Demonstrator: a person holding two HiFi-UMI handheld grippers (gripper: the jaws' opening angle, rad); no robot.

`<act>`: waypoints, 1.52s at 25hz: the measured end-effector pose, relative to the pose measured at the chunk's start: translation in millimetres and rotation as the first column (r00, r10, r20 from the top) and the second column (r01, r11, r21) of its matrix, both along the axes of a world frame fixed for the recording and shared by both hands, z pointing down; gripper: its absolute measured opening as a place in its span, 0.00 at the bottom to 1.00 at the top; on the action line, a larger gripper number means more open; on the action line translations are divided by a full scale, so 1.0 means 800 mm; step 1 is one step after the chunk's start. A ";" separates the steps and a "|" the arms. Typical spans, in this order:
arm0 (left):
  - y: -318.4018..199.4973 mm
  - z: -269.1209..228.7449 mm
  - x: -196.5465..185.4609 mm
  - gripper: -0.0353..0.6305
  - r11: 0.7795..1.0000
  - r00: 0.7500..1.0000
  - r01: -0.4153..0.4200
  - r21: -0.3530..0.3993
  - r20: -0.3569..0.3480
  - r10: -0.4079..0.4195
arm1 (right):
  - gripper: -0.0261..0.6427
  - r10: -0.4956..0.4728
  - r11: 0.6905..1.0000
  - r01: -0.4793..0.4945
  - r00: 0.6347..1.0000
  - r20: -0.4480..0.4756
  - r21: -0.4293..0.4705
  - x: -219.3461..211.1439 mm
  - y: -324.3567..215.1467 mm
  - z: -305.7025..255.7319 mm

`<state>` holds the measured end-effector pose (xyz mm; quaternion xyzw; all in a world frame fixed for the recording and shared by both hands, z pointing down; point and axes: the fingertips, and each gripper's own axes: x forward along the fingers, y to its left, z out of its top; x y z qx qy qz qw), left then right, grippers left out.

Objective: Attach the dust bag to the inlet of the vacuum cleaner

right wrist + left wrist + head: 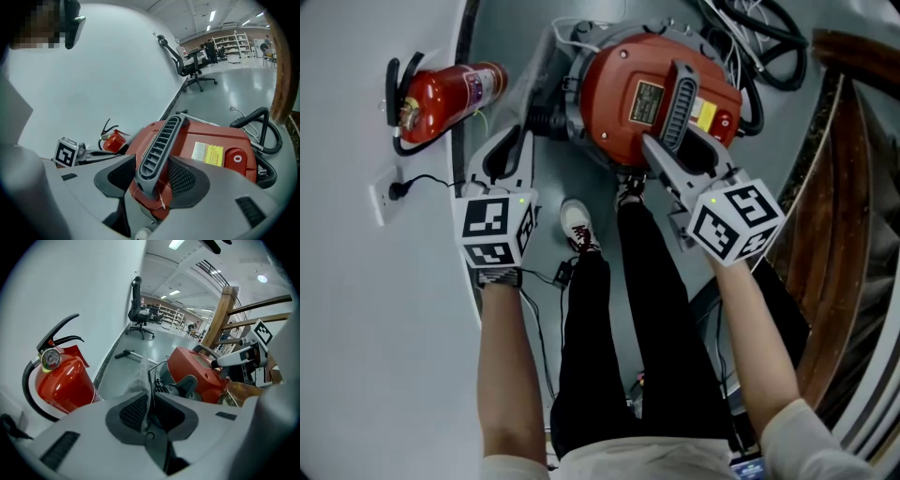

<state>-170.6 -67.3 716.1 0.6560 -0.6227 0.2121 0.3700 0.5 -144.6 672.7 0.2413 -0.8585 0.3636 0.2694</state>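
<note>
1. The dust bag (142, 380) is shown in the left gripper view as a thin grey sheet, seen edge-on. It is pinched between the jaws of the left gripper (150, 397), which are pressed together on it. From the pinch it runs up and away beyond the jaw tips.
2. This grip is judged to keep the limp bag taut and off the floor (123, 363), so that its mouth can be led to the inlet (the inlet itself cannot be made out in any view).
3. The vacuum cleaner (211, 136) is seen just beyond the left jaws and to their right, and directly ahead of the right ones.
4. The black ribbed handle (161, 140) on its red top lies between the jaws of the right gripper (152, 168). These jaws stand apart, one pad on each side, and no firm press on the handle is seen.
5. That placement is judged to be for steadying or lifting the top, so that the bag can be brought in.
6. A fire extinguisher (63, 380) is seen to the left of the left jaws, well apart from the bag.
</note>
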 end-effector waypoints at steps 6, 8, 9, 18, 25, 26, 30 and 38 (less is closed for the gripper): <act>0.002 0.002 -0.002 0.10 0.999 0.999 -0.017 -0.032 0.037 0.018 | 0.36 0.003 1.000 -0.003 1.000 0.000 0.000 0.000 0.000 0.000; 0.003 0.002 -0.005 0.09 0.999 1.000 -0.006 -0.049 0.014 0.007 | 0.36 0.005 1.000 -0.005 1.000 0.000 0.000 0.000 0.000 0.000; 0.003 0.003 -0.007 0.09 0.998 1.000 -0.001 -0.055 -0.005 0.001 | 0.36 0.006 1.000 -0.006 1.000 0.000 -0.001 0.000 0.001 0.000; 0.002 0.002 -0.008 0.08 0.997 0.995 0.006 -0.080 -0.095 -0.013 | 0.36 -0.003 1.000 0.003 1.000 0.004 0.012 -0.001 0.003 0.001; 0.002 0.001 -0.006 0.09 0.994 0.992 0.031 -0.106 -0.120 -0.044 | 0.36 -0.007 1.000 0.007 1.000 0.000 0.019 0.000 0.004 0.001; 0.002 0.001 -0.006 0.09 0.993 0.991 0.038 -0.109 -0.125 -0.052 | 0.36 -0.009 1.000 0.009 1.000 -0.003 0.023 -0.001 0.004 0.001; 0.003 0.001 -0.006 0.09 0.991 0.986 0.056 -0.120 -0.148 -0.073 | 0.35 -0.012 1.000 0.012 1.000 -0.001 0.025 -0.001 0.004 0.001; 0.004 0.000 -0.001 0.09 0.989 0.984 0.066 -0.132 -0.156 -0.086 | 0.35 -0.013 0.998 0.013 1.000 -0.014 0.054 -0.001 0.005 0.001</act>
